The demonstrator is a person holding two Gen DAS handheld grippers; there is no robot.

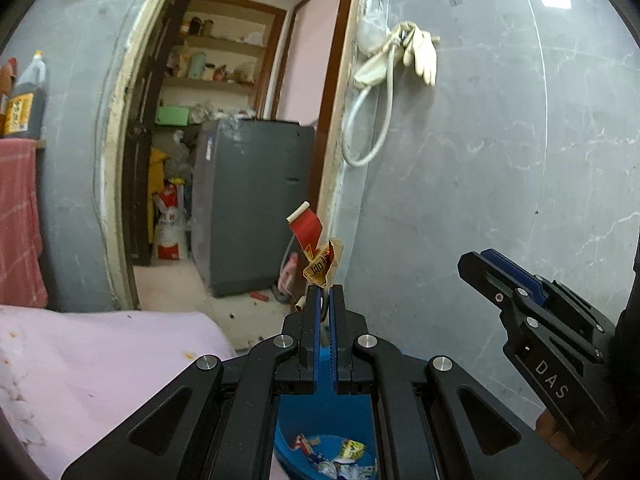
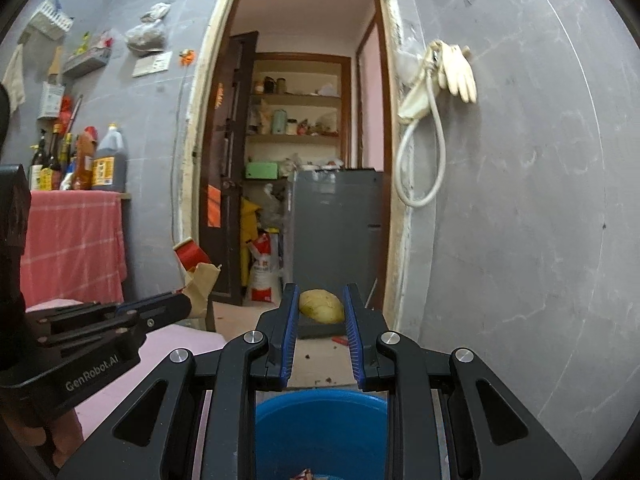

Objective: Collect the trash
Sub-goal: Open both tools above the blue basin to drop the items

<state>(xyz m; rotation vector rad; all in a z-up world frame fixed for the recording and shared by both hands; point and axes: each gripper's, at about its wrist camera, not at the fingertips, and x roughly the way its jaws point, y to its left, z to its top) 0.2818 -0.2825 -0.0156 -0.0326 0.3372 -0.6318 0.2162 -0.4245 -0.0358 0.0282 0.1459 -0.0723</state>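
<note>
Left wrist view shows your left gripper (image 1: 325,288) with its fingers closed on a crumpled red and yellow wrapper (image 1: 318,252), which sticks up above the fingertips. Below it sits the blue bin (image 1: 288,440), already holding several wrappers, so part of the collecting looks done. The wrapper is not yet over the middle of the bin as far as this view tells; you hold it above the near rim, with the doorway (image 1: 240,120) and a grey appliance (image 1: 256,204) behind. Your right gripper (image 2: 320,300) has its fingers a little apart, and a yellowish lump (image 2: 322,306) sits between them; I cannot tell for sure whether the pads press on it, though it appears to hang there with nothing under it but the floor beyond. In the right wrist view the bin's rim lies just below those fingers, and only a scrap of its contents shows at the bottom edge. What looks left for you: bring both pieces over the bin and let them drop. A pink cloth (image 1: 100,360) lies to the left beside the bin; whether more trash waits on it, these views do not show.
</note>
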